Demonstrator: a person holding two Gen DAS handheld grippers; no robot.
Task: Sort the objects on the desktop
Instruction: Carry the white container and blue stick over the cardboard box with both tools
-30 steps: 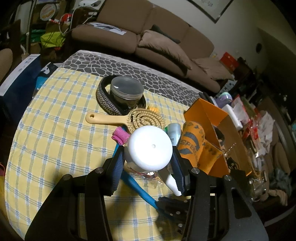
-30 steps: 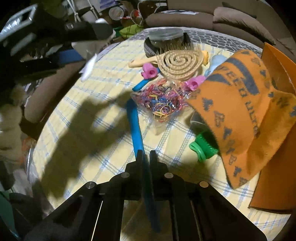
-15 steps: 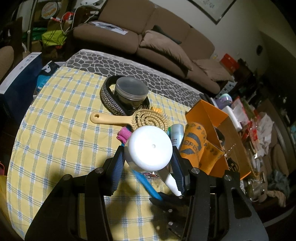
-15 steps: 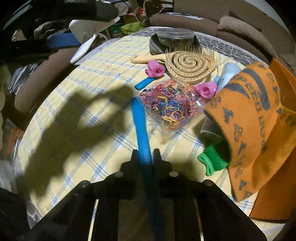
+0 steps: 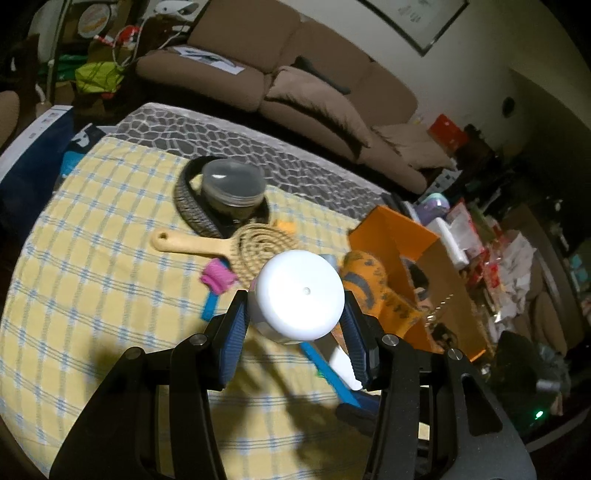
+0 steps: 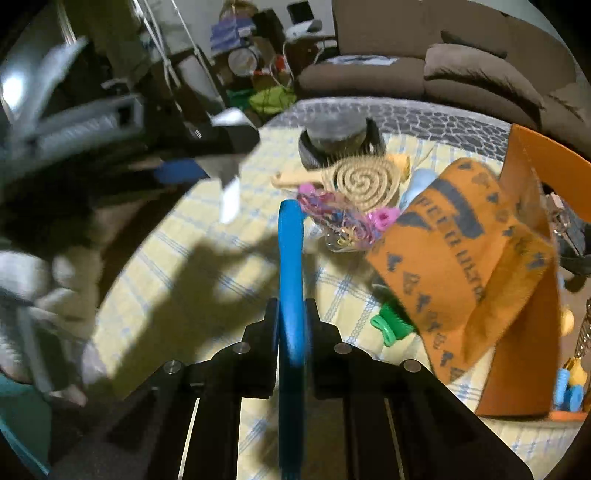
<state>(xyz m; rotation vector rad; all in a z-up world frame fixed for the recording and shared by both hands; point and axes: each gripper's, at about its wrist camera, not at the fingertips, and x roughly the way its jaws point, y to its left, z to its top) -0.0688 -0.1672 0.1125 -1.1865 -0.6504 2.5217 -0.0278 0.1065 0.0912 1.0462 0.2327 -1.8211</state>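
Brown sofa (image 5: 295, 70) with cushions, framed picture (image 5: 417, 18) above.

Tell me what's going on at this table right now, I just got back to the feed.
A person is sorting clutter on a checked tablecloth with a pair of tongs in each hand. The left tongs are clamped on a container with a white lid, held above the table. The right tongs are shut on a flat blue strip, raised off the cloth. A spiral hairbrush, a bag of coloured elastics and an orange cloth draped by an orange box lie unsorted.
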